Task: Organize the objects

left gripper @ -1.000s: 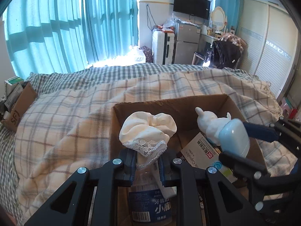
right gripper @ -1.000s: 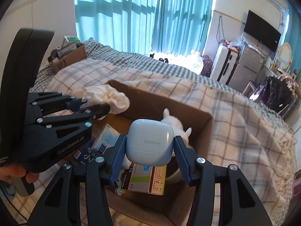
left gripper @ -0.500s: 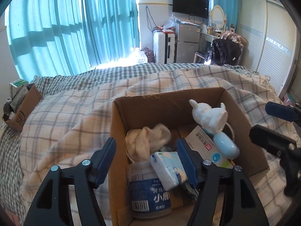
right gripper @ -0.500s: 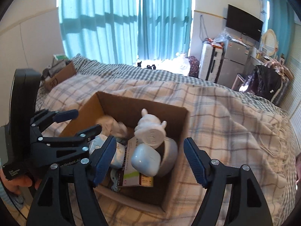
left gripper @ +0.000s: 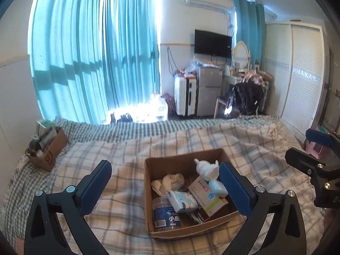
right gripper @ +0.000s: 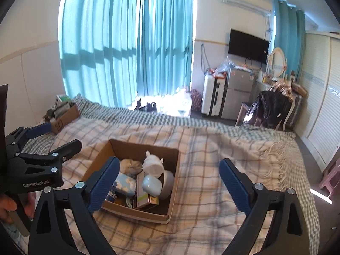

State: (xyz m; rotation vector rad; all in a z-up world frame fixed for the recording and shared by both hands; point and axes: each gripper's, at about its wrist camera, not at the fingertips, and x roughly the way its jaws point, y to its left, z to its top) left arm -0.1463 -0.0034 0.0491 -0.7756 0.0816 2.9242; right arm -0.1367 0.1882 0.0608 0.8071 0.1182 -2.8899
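A brown cardboard box [left gripper: 148,193] [right gripper: 175,182] sits on the plaid blanket. Inside lie a cream cloth [left gripper: 167,182] [right gripper: 130,165], a white bear figurine [left gripper: 207,167] [right gripper: 152,164], a pale blue earbud case [left gripper: 217,188] [right gripper: 151,185], a tissue pack [left gripper: 181,198] [right gripper: 125,182], a medicine carton [left gripper: 206,197] [right gripper: 142,193] and a blue-labelled jar [left gripper: 166,214]. My left gripper [left gripper: 165,186] [right gripper: 47,137] is open and empty, held back above the box. My right gripper [right gripper: 167,181] [left gripper: 306,146] is open and empty, to the right of the box.
A second cardboard box [left gripper: 47,148] [right gripper: 63,114] with clutter sits at the bed's far left corner. Teal curtains [left gripper: 95,53], a white suitcase and small fridge [left gripper: 198,93], and a wardrobe [left gripper: 301,74] stand beyond the bed. A pink stool [right gripper: 331,176] is at right.
Both grippers opened, dropping the cream cloth and the earbud case into the box, then pulled up and back away from it.
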